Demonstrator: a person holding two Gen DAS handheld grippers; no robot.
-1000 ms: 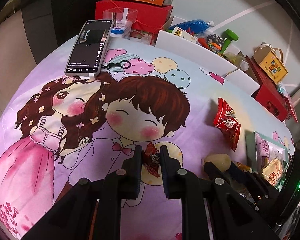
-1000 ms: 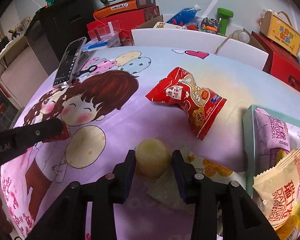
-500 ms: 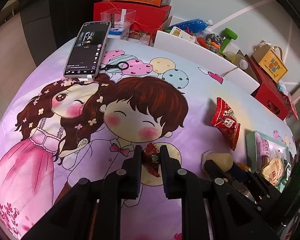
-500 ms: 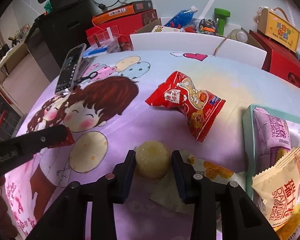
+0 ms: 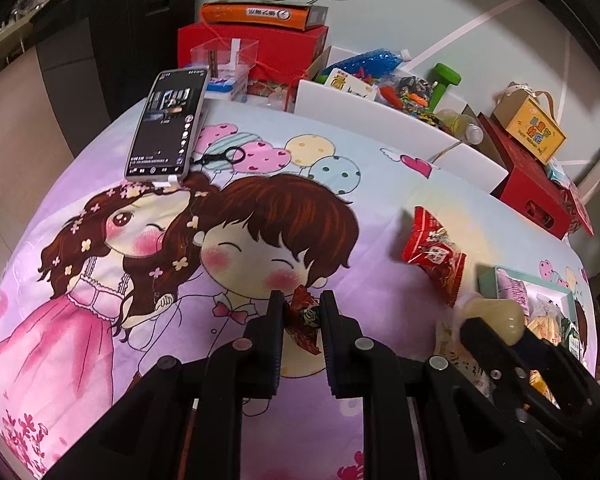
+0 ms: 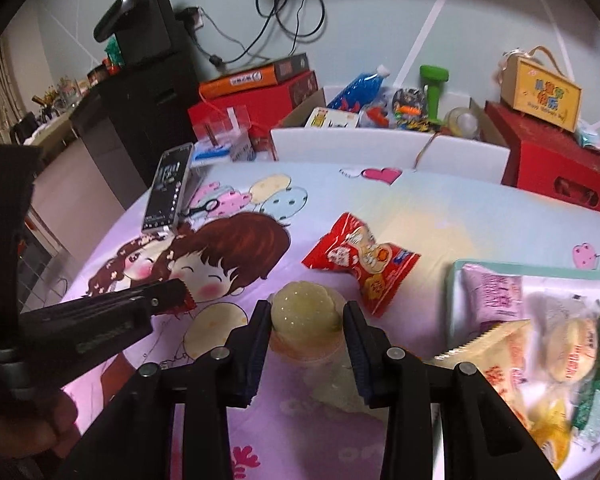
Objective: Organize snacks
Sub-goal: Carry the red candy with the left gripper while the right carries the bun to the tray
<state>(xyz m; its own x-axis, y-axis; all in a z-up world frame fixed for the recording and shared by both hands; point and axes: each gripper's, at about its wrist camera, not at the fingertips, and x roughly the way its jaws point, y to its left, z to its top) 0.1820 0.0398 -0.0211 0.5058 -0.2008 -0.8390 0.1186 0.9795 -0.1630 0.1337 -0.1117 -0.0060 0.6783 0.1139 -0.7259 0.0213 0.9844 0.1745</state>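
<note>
My left gripper (image 5: 301,305) is shut on a small red wrapped candy (image 5: 304,314), held just over the cartoon tablecloth. In the right wrist view the same gripper (image 6: 178,292) comes in from the left with the red candy at its tip. My right gripper (image 6: 306,314) is shut on a pale yellow jelly cup (image 6: 305,312), lifted off the cloth; in the left wrist view the jelly cup (image 5: 496,314) shows at the right. A red snack bag (image 6: 362,260) lies on the cloth beyond it. A mint-green tray (image 6: 458,268) at the right holds several snack packs.
A phone (image 5: 166,124) and a small black key ring (image 5: 220,157) lie at the far left of the table. White chair backs (image 6: 384,148), red boxes (image 6: 556,168) and a carton of toys stand behind the table's far edge. A flat pale wrapper (image 6: 340,390) lies under my right gripper.
My right gripper has risen with the jelly cup, which now hangs clear of the cloth. The left gripper with the candy has stayed where it was.
</note>
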